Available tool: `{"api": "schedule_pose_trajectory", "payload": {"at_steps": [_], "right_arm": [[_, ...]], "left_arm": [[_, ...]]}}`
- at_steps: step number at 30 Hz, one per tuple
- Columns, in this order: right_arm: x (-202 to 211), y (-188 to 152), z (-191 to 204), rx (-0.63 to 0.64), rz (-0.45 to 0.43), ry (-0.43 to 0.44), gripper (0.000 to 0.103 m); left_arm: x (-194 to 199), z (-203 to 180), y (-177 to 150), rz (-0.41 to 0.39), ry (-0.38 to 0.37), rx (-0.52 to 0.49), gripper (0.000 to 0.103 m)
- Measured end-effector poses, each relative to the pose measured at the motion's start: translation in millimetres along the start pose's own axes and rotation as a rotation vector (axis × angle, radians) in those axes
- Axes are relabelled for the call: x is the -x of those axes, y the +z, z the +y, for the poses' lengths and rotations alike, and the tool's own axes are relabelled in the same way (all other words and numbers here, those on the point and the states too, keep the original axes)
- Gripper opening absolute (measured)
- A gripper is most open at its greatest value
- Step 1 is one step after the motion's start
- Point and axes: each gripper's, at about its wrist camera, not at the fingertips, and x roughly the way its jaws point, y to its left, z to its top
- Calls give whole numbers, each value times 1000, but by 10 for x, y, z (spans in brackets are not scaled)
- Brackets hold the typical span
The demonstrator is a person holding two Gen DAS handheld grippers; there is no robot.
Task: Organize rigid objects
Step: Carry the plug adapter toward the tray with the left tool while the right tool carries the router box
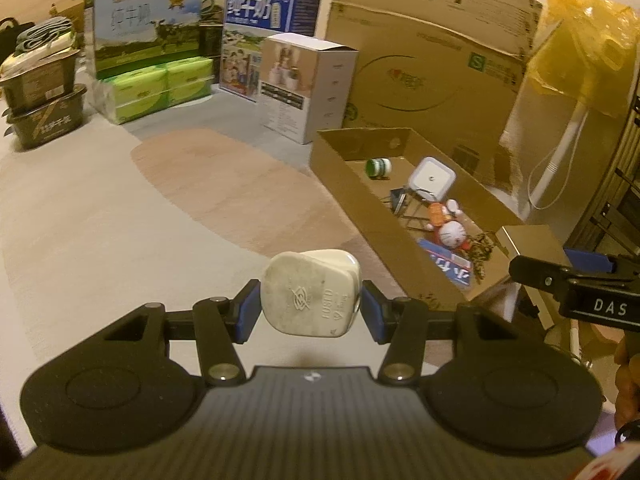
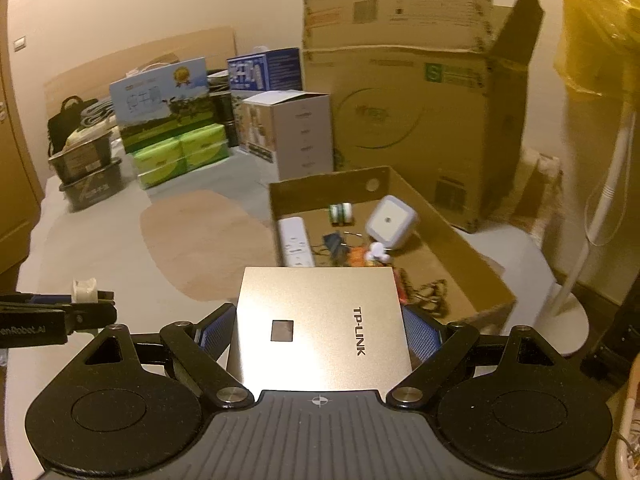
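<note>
My left gripper (image 1: pixel 310 308) is shut on a white three-pin plug (image 1: pixel 310 292), held above the pale floor. Ahead and to the right lies a shallow open cardboard box (image 1: pixel 340 168) holding several small items: a green-and-white jar (image 1: pixel 378 167), a white square device (image 1: pixel 431 179) and a small round-headed toy (image 1: pixel 450 234). My right gripper (image 2: pixel 320 330) is shut on a flat champagne-coloured TP-LINK box (image 2: pixel 320 328), just short of the same cardboard box (image 2: pixel 452 240), where a white power strip (image 2: pixel 295 242) also lies. The plug (image 2: pixel 84 289) shows at the left edge of the right wrist view.
A tall cardboard carton (image 1: pixel 432 60) stands behind the shallow box. Milk cartons (image 1: pixel 148 26), green tissue packs (image 1: pixel 156 88) and a white product box (image 1: pixel 308 88) line the back wall. A fan pole (image 2: pixel 604 208) with a yellow plastic cover stands at the right.
</note>
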Motion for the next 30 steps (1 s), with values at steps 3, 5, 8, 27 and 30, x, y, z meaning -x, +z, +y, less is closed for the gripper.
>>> {"api": "schedule_pose_trajectory", "payload": {"at_steps": [3, 5, 8, 27, 30], "right_arm": [[41, -12, -113, -13, -2, -17, 87], [66, -16, -193, -20, -4, -29, 87], [79, -11, -313, -27, -5, -48, 87], [-256, 209, -1081, -52, 20, -89, 87], [-382, 248, -1158, -46, 29, -89, 87]], "left_arm": [[-31, -107, 20, 1, -13, -14, 49], [-67, -180, 38, 5, -25, -21, 49], [-127, -318, 76, 8, -42, -37, 49], [-850, -1060, 476, 25, -110, -138, 49], [-1023, -1114, 525, 39, -114, -141, 49]]}}
